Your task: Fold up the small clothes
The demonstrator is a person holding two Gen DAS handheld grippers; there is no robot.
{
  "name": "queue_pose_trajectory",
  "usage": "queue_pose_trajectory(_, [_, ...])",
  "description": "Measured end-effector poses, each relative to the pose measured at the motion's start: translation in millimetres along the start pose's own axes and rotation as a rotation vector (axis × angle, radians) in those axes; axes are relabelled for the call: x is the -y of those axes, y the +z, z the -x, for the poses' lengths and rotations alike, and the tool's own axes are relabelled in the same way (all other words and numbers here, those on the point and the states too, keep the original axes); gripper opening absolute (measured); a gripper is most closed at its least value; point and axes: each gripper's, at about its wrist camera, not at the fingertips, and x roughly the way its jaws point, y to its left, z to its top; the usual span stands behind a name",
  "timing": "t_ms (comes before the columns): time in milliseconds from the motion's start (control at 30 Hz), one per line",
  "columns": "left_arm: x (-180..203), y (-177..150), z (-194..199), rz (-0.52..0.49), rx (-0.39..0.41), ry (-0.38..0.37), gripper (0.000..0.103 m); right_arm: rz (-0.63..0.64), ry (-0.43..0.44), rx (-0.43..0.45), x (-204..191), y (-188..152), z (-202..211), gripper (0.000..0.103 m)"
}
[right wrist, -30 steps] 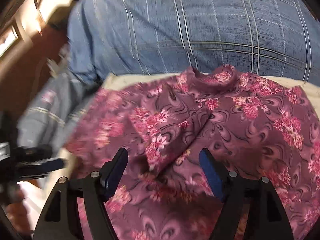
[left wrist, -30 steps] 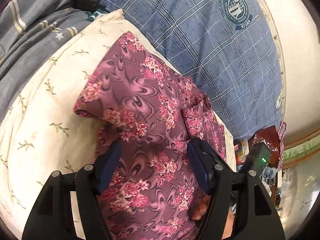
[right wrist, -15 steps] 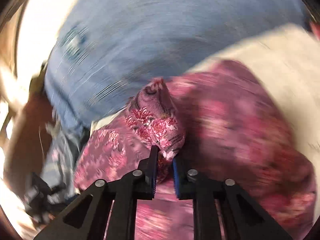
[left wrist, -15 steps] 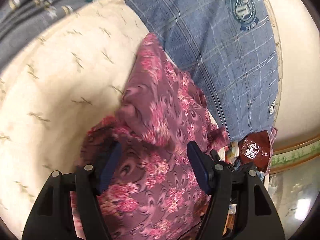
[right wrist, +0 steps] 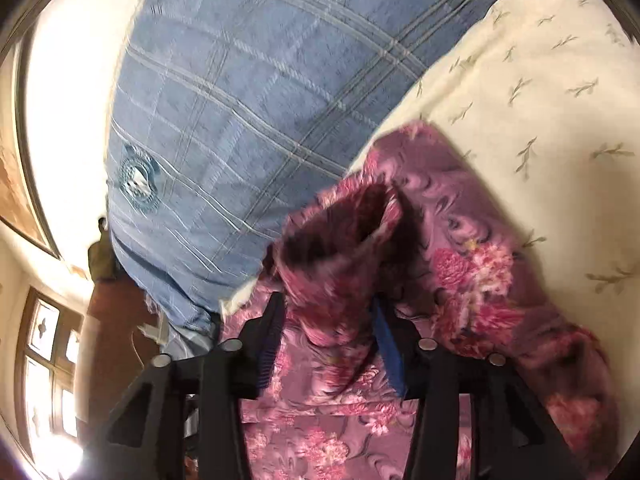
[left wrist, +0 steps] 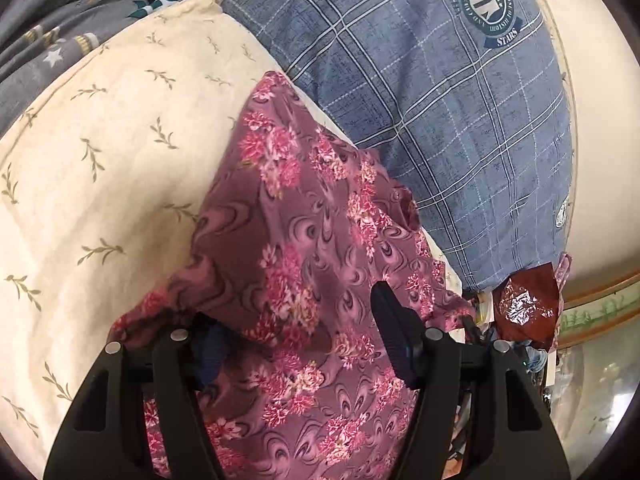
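Note:
A small purple garment with pink flowers lies on a cream leaf-print cushion. My left gripper is open, its jaws wide apart over the garment's near part; a fold of cloth drapes over the left finger. In the right wrist view the same garment is bunched. My right gripper is partly open, with a rolled sleeve end standing between its fingers; whether the pads press it is not clear.
A blue plaid pillow with a round crest lies behind the cushion, also in the right wrist view. Grey star-print fabric is at far left. A shiny red wrapper and clutter sit at right.
The right gripper, shut on the sleeve half a second ago, has opened partway after carrying it across. The garment's side now lies folded inward. The left gripper stayed open.

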Motion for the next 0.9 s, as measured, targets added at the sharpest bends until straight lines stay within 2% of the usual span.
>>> queue_pose_trajectory(33, [0.0,0.2,-2.4,0.002,0.001,0.005,0.064,0.002,-0.017,0.032,-1.8,-0.8,6.8,0.067])
queue_pose_trajectory(67, [-1.6,0.3,-6.7,0.012,-0.002,0.013,0.064,0.011,-0.015,0.053,-3.4,-0.9,9.7,0.072])
queue_pose_trajectory(133, [-4.4,-0.3,-12.8,0.033,-0.010,0.022,0.064,0.044,-0.046,0.050,-7.5,-0.3,3.4,0.072])
queue_pose_trajectory(167, [-3.9,-0.5,-14.3,0.032,-0.010,0.030,0.064,0.071,-0.077,0.025,-10.0,0.0,-7.2,0.065])
queue_pose_trajectory(200, [-2.2,-0.8,-13.4,0.023,-0.006,0.040,0.063,0.092,-0.102,0.013,-10.5,0.6,-11.6,0.051])
queue_pose_trajectory(233, [0.7,-0.4,-9.9,0.004,0.009,0.052,0.052,0.104,-0.118,0.005,-9.1,2.1,-13.4,0.005])
queue_pose_trajectory(267, [2.7,0.6,-5.9,-0.014,0.021,0.059,0.038,0.102,-0.099,-0.010,-8.4,6.7,-14.2,0.008])
queue_pose_trajectory(333, [5.5,2.6,1.8,-0.044,0.043,0.074,0.029,0.112,0.011,0.055,-15.5,16.2,5.2,0.008])
queue_pose_trajectory(433, [1.1,4.0,-1.0,-0.035,0.034,0.072,0.029,0.193,0.029,0.150,-25.8,22.7,32.3,0.007])
queue_pose_trajectory(500, [-4.3,2.1,-8.9,-0.027,0.016,0.105,0.029,0.148,0.015,0.102,-8.1,23.7,27.7,0.007])
queue_pose_trajectory(533, [-7.2,0.5,-12.4,-0.023,0.006,0.119,0.029,0.128,-0.044,0.051,6.6,19.5,18.9,0.008])
queue_pose_trajectory(600, [-12.0,-3.2,-11.4,-0.007,0.012,0.104,0.029,0.089,-0.077,-0.042,30.5,8.6,7.6,0.009])
queue_pose_trajectory(633, [-12.4,-4.0,-8.5,0.002,0.015,0.093,0.030,0.055,-0.095,-0.075,42.4,3.0,4.3,0.006])
queue_pose_trajectory(667, [-12.2,-3.5,-7.7,0.007,0.012,0.085,0.035,0.032,-0.052,-0.054,46.2,1.8,9.0,0.010])
queue_pose_trajectory(733, [-10.6,-1.5,-6.4,0.019,0.009,0.077,0.035,0.014,-0.044,-0.022,43.7,4.3,15.7,0.013])
queue_pose_trajectory(767, [-7.7,-0.8,-4.9,0.017,0.015,0.073,0.035,0.036,-0.038,-0.011,38.2,6.8,18.1,0.008])
queue_pose_trajectory(800, [-3.5,-0.7,-4.1,0.000,0.023,0.074,0.035,0.089,-0.025,0.013,27.5,9.3,23.0,0.008])
queue_pose_trajectory(833, [-0.3,-0.3,-3.3,-0.023,0.029,0.091,0.035,0.149,-0.026,0.048,15.0,12.6,29.6,0.008])
queue_pose_trajectory(900, [-0.4,-0.3,-9.7,-0.041,0.012,0.145,0.035,0.176,-0.056,0.052,6.8,18.1,30.5,0.008])
